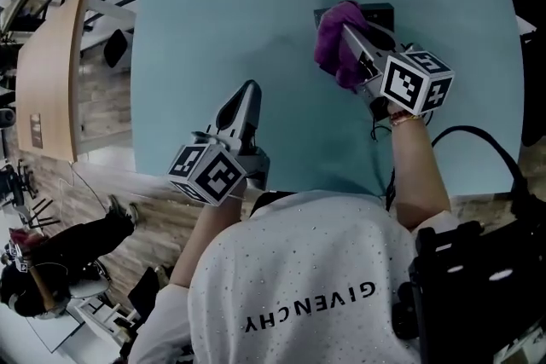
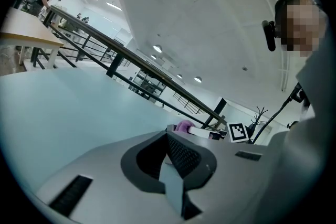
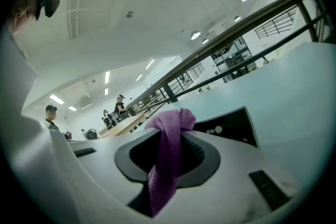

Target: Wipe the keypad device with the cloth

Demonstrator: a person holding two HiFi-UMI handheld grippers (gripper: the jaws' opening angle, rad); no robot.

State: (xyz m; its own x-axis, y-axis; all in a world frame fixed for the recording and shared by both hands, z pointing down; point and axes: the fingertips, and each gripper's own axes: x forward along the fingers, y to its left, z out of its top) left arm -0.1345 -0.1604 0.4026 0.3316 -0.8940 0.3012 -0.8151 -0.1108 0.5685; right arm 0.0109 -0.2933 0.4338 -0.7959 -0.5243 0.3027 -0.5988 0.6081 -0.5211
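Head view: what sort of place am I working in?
Probably a large open indoor workspace, perhaps on an upper level: a pale blue table with a black railing beyond it, a wooden desk nearby, and other people under recessed ceiling lights.

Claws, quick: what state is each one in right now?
Left claw: closed, holding nothing.
Right claw: closed on the purple cloth, at the keypad device.

A big open indoor work hall, lab-like: a high white ceiling (image 2: 210, 18) with lamps (image 2: 157, 49), black railings (image 2: 131, 60), wooden desks (image 1: 51, 81) and people (image 3: 121, 105) standing about.
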